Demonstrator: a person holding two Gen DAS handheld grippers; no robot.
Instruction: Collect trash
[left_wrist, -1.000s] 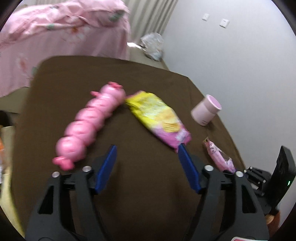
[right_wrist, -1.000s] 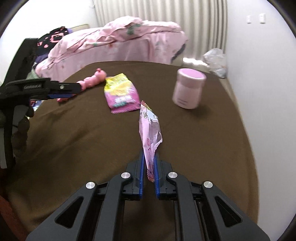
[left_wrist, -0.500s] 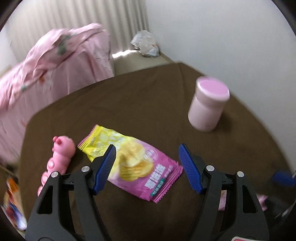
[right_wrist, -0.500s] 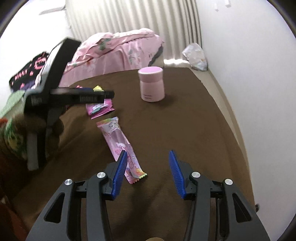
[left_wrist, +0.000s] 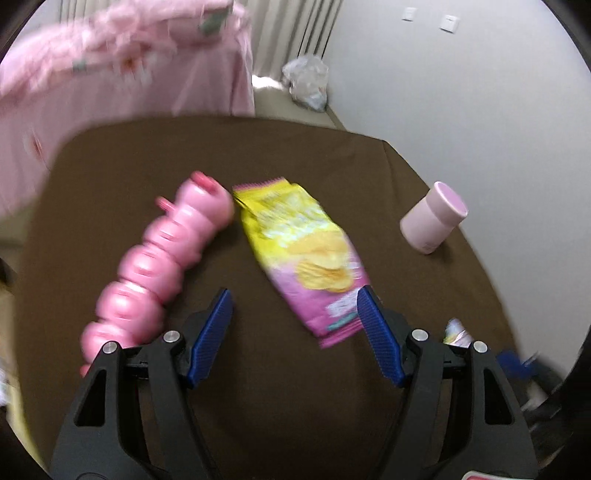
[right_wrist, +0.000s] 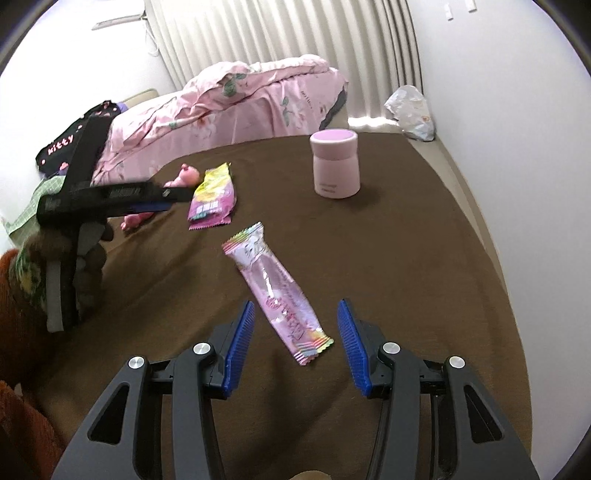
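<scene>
A long pink candy wrapper (right_wrist: 277, 291) lies flat on the brown cloth. Its near end sits between the fingers of my right gripper (right_wrist: 295, 334), which is open and not touching it. A yellow and pink chip bag (left_wrist: 306, 254) lies just ahead of my open left gripper (left_wrist: 295, 319), with its near corner by the right pad. From the right wrist view the left gripper (right_wrist: 173, 194) hovers beside the chip bag (right_wrist: 212, 197). In the left wrist view only a corner of the pink wrapper (left_wrist: 456, 330) shows.
A pink caterpillar toy (left_wrist: 162, 258) lies left of the chip bag. A pink lidded cup (right_wrist: 335, 164) stands at the far right of the brown cloth (right_wrist: 406, 277). Pink bedding (right_wrist: 240, 107) lies behind, and a crumpled plastic bag (right_wrist: 410, 107) is by the wall.
My right gripper opened and let go of the pink wrapper, which now lies flat on the cloth. The left gripper swung across the chip bag and stayed open.
</scene>
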